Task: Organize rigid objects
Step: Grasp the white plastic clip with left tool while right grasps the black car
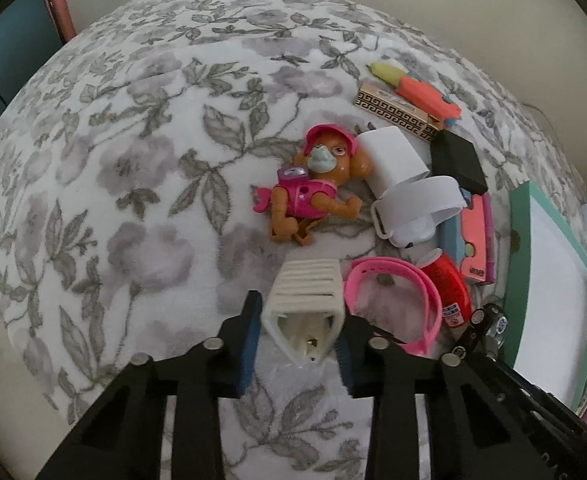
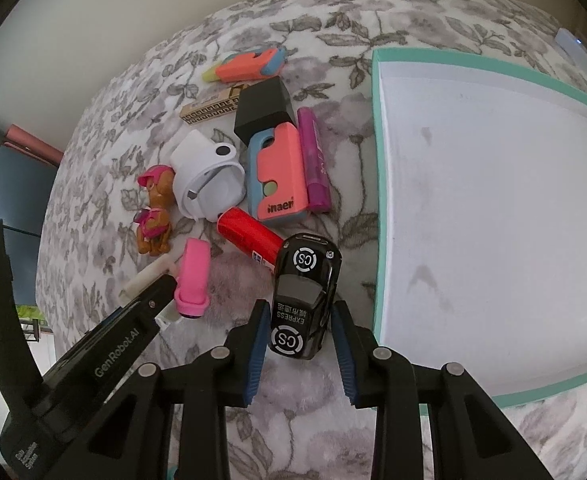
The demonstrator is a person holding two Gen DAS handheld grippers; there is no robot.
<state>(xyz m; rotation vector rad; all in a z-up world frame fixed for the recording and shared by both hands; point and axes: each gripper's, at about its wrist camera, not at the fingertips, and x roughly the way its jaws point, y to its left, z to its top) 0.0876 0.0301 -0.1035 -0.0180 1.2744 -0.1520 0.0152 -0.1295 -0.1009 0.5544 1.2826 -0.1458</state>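
On the floral blanket beside me, nearly everything is still loose, and the teal-rimmed box (image 2: 374,184) that I take to be the destination has a bare white floor, so I judge the sorting barely begun. My left gripper (image 1: 299,330) has drawn in around the cream ribbed clip (image 1: 305,304); its right pad looks pressed to the clip's side, though on the left a sliver of gap seems to remain, so I would say it is pinching but not surely clamped. My right gripper (image 2: 297,330) is narrowed around the tail of the black toy car (image 2: 304,300), pads at its flanks, and the car lies on the blanket just beside the box wall. Left to move: the toy pup figure (image 1: 313,184), the white strap device (image 1: 405,196), the pink band (image 1: 393,300), the red tube (image 2: 249,236), the coral and blue case (image 2: 279,176), the purple stick (image 2: 313,160), the black block (image 2: 263,110), the patterned gold box (image 1: 397,112) and the orange and yellow toy (image 1: 417,92). My right view shows the box interior, the printed car roof and my left gripper from outside; my left view shows only the box edge, but gives the clip's ribs and hollow end, which the right view barely catches.
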